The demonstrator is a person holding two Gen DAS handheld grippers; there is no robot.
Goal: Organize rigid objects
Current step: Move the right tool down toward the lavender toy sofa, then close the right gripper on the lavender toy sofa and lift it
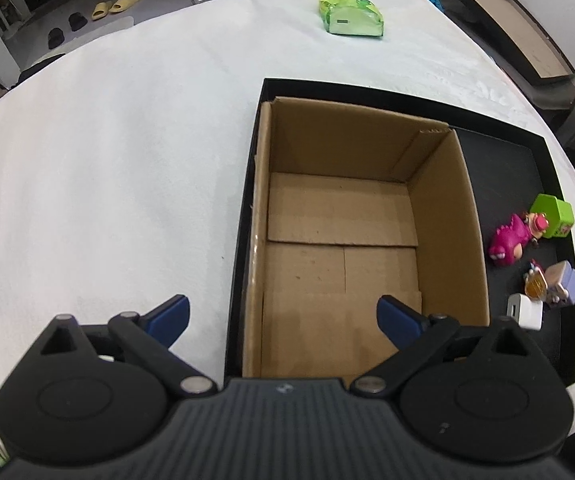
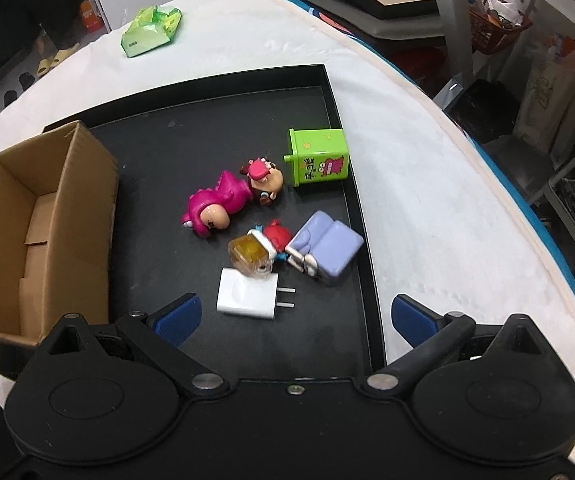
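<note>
Partly hidden charger (image 1: 526, 312), tray (image 1: 563, 360) cropped

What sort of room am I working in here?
Probably a home or a makeshift recording room: a bed-like surface under a white sheet, slippers on the floor, and bags and a basket of clutter alongside.

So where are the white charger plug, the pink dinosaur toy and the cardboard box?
white charger plug (image 2: 243, 294): right wrist view, its flat white body.
pink dinosaur toy (image 2: 223, 196): right wrist view, its back.
cardboard box (image 1: 339, 216): left wrist view, its inside floor.
</note>
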